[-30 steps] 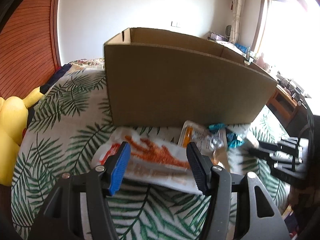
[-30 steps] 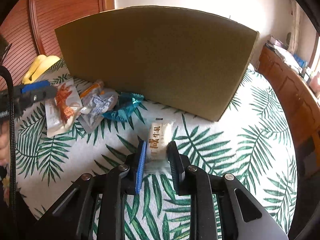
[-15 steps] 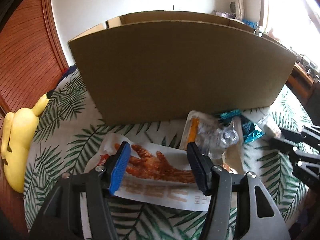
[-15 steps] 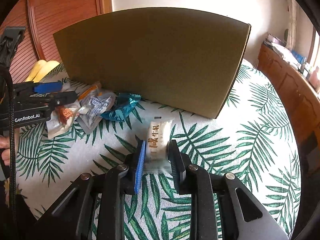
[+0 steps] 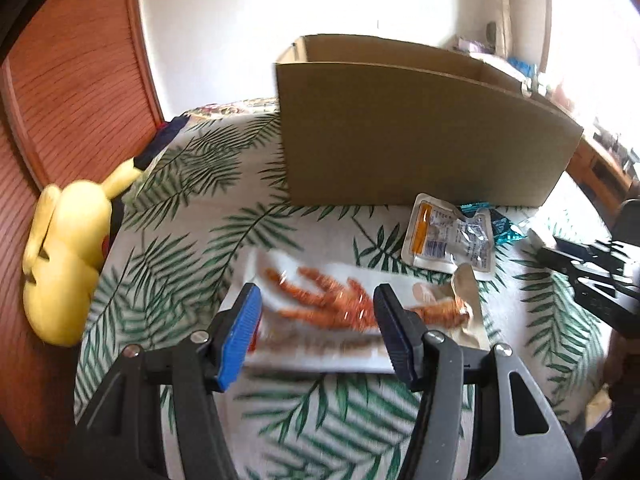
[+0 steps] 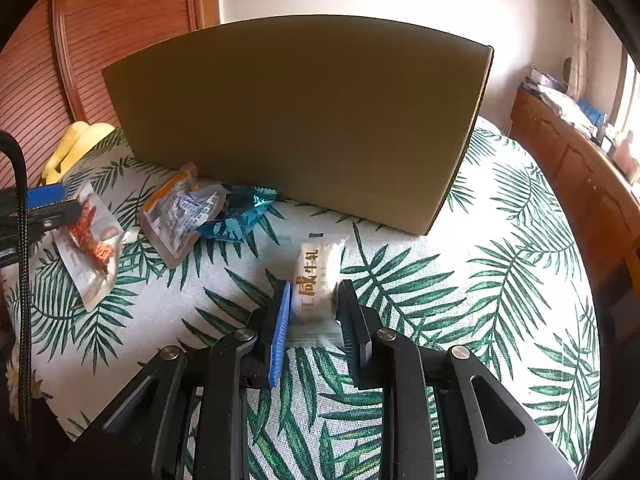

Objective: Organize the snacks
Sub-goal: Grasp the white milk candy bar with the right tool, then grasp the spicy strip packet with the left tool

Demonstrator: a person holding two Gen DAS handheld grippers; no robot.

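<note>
- Since a second ago our left gripper (image 5: 316, 330) has pulled back and risen a little: the cardboard box (image 5: 416, 136) now sits farther off at 12 o'clock, and the chicken-feet packet (image 5: 352, 312) lies between the wide-open fingers, which hold nothing.
- Our right gripper (image 6: 314, 312) has barely shifted; its fingers are narrowed around the white candy packet (image 6: 314, 280), touching both sides, though we cannot tell how firmly it is pinched.
- We judge that the right side is ready to lift its snack toward the box, while the left is lining up on its own.
- The surface is a bed (image 6: 500, 280) in soft palm-leaf fabric, likely to give under pressure.
- The candy packet is a small, plump pillow of smooth film; the chicken-feet packet is flat, glossy and slippery-looking.
- At 10 o'clock from the candy lie a crinkled clear pouch (image 6: 176, 216) and a crumpled blue foil wrapper (image 6: 240, 216), touching each other.
- The box is stiff, matte and open-topped.
- A yellow plush toy (image 5: 64, 256) rests at 9 o'clock in the left view.
</note>
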